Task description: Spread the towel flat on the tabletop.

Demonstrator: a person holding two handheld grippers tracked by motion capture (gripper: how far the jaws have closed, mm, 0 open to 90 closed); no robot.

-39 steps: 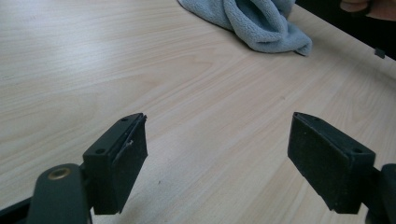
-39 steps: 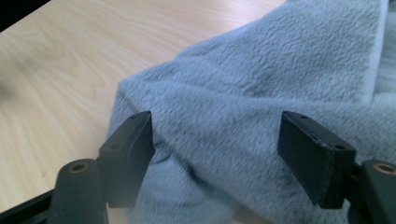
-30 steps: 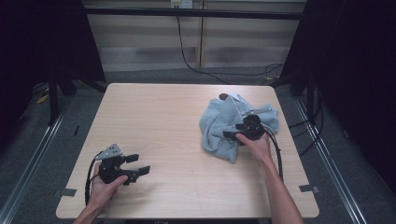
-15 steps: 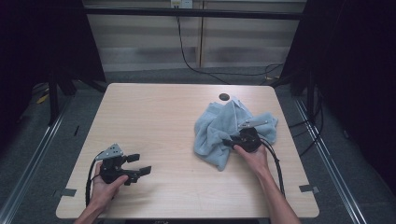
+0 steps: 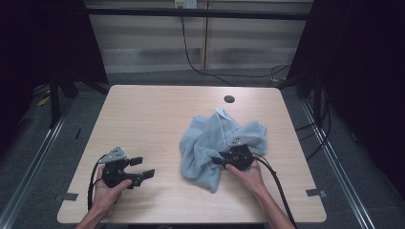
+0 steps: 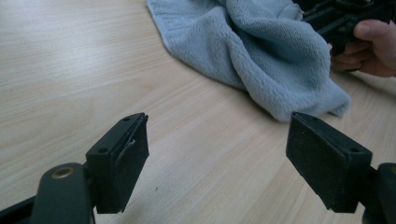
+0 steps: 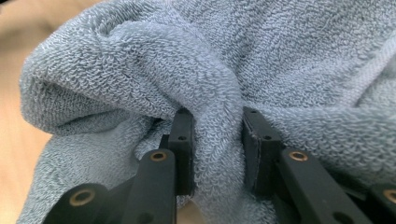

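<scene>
A crumpled light-blue towel (image 5: 210,136) lies on the right half of the wooden table (image 5: 153,114). My right gripper (image 5: 218,161) sits at the towel's near edge, its jaws having just closed on a bunched fold of the towel (image 7: 233,60). In the right gripper view the two pads (image 7: 183,140) press that fold from both sides. My left gripper (image 5: 143,168) rests at the table's front left, open, with nothing between its jaws. In the left gripper view, the left gripper (image 6: 217,158) faces bare wood, with the towel (image 6: 261,51) and the right hand (image 6: 373,46) beyond.
A small dark cable hole (image 5: 229,99) sits near the table's far edge. Black cables trail from both grippers toward the front edge. Dark frames and curtains stand at both sides, and a metal rail (image 5: 33,157) runs along the floor at left.
The right gripper shut on the towel and pulled it toward the near side and left, so the towel now lies nearer the table's middle. The left gripper stayed put.
</scene>
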